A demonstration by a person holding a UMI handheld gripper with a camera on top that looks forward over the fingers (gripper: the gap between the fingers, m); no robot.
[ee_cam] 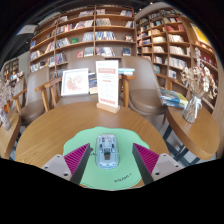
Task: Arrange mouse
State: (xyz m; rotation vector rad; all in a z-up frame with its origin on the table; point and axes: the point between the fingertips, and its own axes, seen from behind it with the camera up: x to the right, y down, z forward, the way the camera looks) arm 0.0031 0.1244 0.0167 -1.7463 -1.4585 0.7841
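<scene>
Mouse: lying on the green mat, right between the two fingers, a touch nearer the left one, with a sliver of mat showing on either side.
Gripper: spread wide, nothing pinched; both fingers reaching forward along the mat's two sides.
Fingers: two, dark, each with a magenta pad on its inner face; tips about level with the mouse's near half.
Mat: one, green, laid on the round wooden table; a line of small print near its closer edge, too small to read.
Mouse count: one, pale grey-white, with darker markings on top that cannot be made out.
Table stand: one upright sign beyond the mouse, white with red lettering, unreadable from here.
Framed picture: one, propped just left of the sign.
Chairs: wooden, ringing the table; at least three partly in sight, exact number hard to call, several cut off by the table's rim.
Bookshelves: filling the whole back wall and wrapping round both sides; separate units running together, so no firm count.
Hidden: the mat's near corners, covered by the fingers; the fingers' own bases cut off low down.
</scene>
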